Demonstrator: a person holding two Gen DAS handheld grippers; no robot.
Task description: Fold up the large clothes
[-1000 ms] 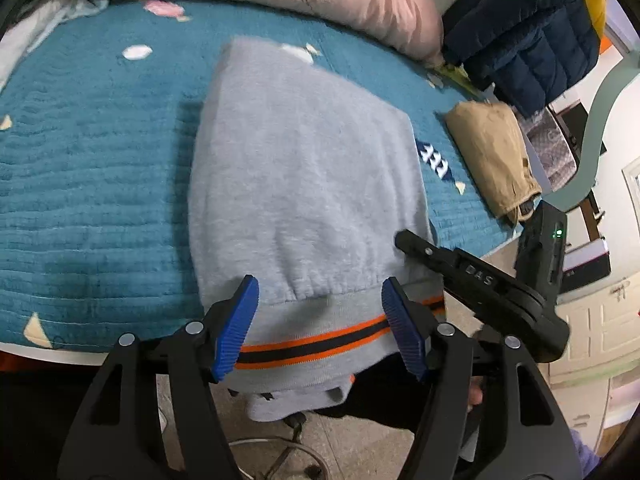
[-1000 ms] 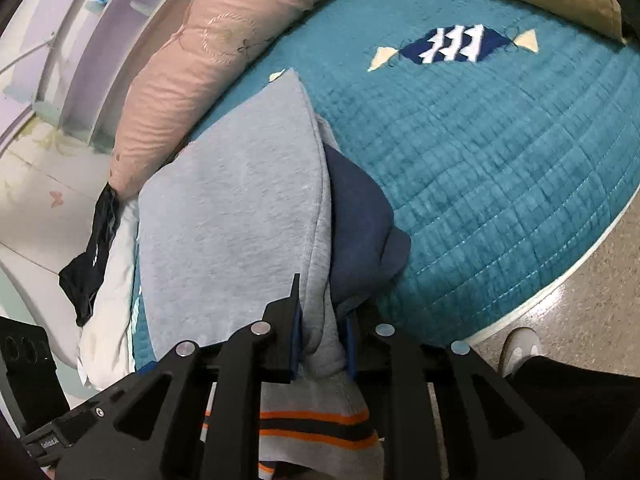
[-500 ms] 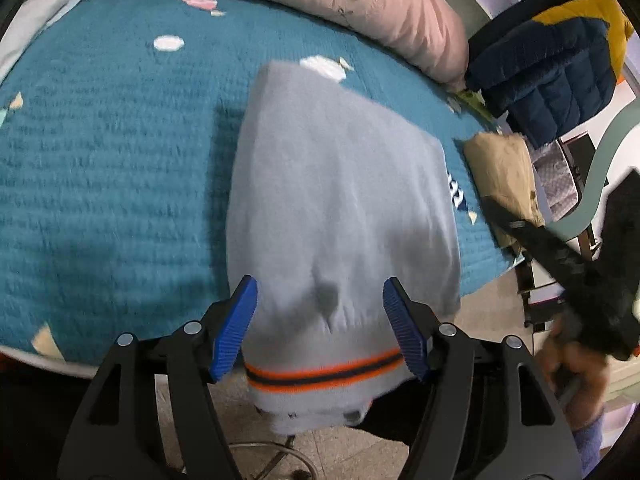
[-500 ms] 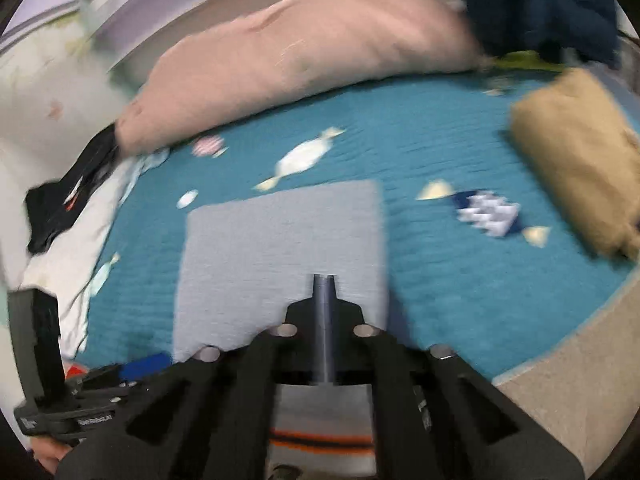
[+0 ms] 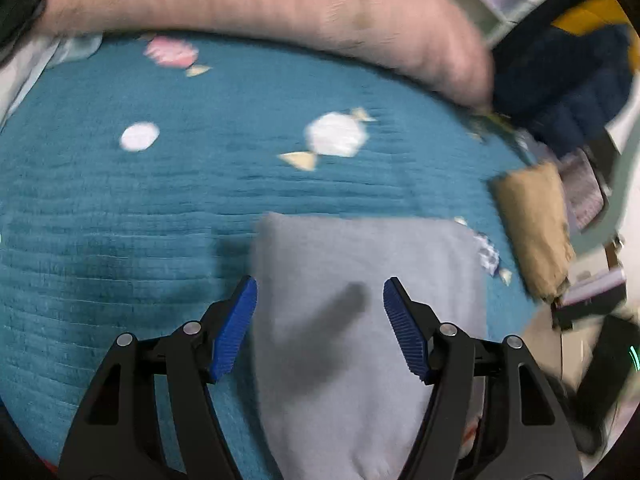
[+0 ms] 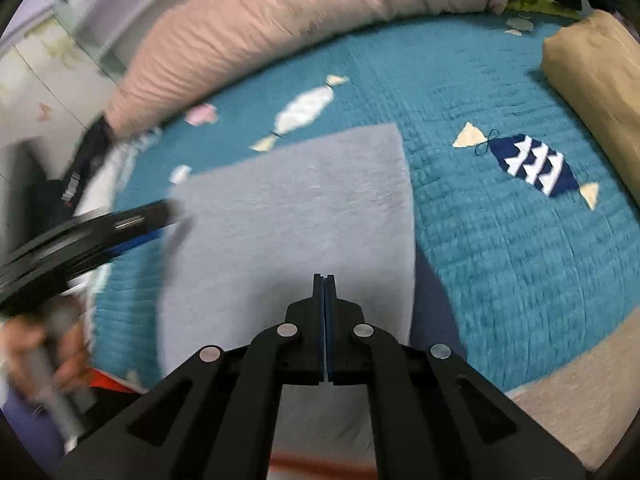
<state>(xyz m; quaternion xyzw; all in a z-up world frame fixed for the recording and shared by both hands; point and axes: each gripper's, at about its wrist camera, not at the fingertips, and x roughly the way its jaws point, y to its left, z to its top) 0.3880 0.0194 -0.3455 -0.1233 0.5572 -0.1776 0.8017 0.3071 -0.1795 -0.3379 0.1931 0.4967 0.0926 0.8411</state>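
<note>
Two wrist views give us this moment, and the biggest thing in both is the teal quilted bedspread [image 5: 120, 240], patterned with candy and fish shapes. Along its far edge lies a long pink bolster pillow [image 6: 280, 28]. Next in size, the grey sweatshirt [image 6: 288, 216] lies flat as a folded rectangle on the bedspread near its front edge, its nearest part running below our view. At the bed's right side we see a folded tan garment [image 5: 532, 224] on the spread, apart from the sweatshirt, with a dark navy puffer jacket [image 5: 560, 80] behind it. Our left gripper [image 5: 320, 328] hovers over the sweatshirt with its blue pads [image 5: 236, 328] spread wide, grasping nothing. Our right gripper [image 6: 324, 292] has its jaws pressed fully together over the sweatshirt, with no cloth between them.
</note>
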